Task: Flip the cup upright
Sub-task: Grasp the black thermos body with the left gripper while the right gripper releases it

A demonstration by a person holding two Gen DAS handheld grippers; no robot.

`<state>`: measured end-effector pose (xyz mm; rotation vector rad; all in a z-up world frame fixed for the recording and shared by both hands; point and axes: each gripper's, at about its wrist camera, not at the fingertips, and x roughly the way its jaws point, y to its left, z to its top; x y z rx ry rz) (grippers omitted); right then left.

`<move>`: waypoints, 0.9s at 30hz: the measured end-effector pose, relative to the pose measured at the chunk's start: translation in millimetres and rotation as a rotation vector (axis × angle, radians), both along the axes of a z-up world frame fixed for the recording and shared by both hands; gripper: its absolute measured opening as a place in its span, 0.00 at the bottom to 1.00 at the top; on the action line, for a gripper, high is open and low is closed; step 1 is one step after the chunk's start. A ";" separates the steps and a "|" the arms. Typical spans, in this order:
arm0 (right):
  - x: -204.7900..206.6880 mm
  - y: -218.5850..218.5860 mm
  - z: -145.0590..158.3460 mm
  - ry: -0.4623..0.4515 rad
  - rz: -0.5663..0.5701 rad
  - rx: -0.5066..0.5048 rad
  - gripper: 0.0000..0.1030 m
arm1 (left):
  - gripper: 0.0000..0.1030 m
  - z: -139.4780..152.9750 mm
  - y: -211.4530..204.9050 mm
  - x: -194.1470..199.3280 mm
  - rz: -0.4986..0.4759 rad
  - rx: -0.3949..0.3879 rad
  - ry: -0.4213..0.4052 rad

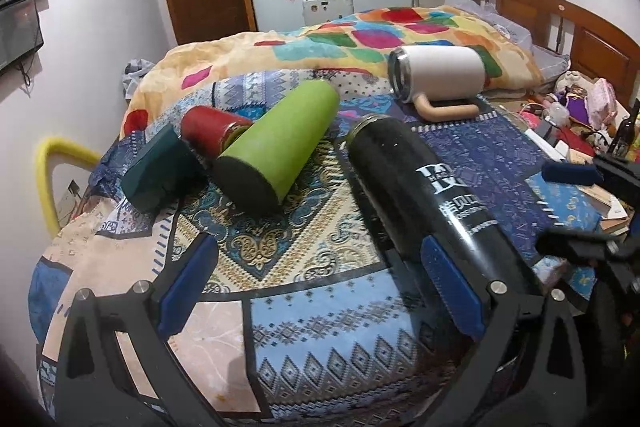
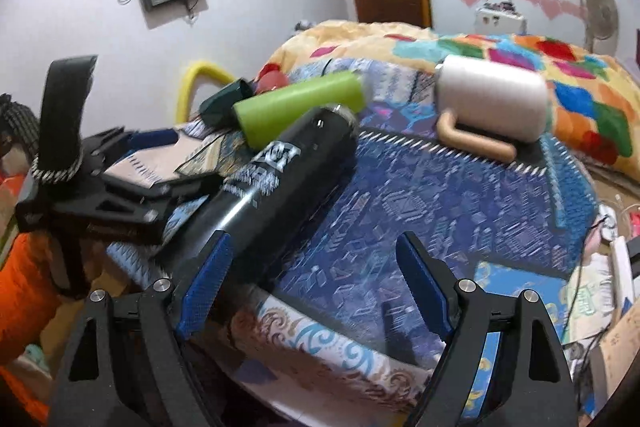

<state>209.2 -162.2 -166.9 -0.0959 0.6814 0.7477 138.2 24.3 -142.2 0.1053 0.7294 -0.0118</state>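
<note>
1. Two claws, both spread wide, nothing clamped: left claw (image 1: 316,287), right claw (image 2: 316,283).
2. Black cylindrical flask with white lettering (image 1: 432,195) lies on its side on the patterned blue quilt (image 1: 300,339), at the near part of the bed. Left claw's right finger (image 1: 448,287) is just beside its body; right claw's left finger (image 2: 208,287) sits against its lower end.
3. Lime-green tumbler with dark base (image 1: 280,143) lies on its side, left of the flask; red cup (image 1: 208,127) and dark green box (image 1: 160,171) are just beside it, toward the bed's left edge.
4. White mug with tan handle (image 1: 440,71) lies on its side farther back, handle on the quilt, against the multicoloured blanket (image 1: 360,35).
</note>
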 end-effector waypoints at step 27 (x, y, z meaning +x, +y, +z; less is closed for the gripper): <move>31.1 -33.1 8.0 -0.120 -0.152 -0.025 0.80 | 0.76 -17.3 -44.2 88.1 -0.155 -0.008 0.337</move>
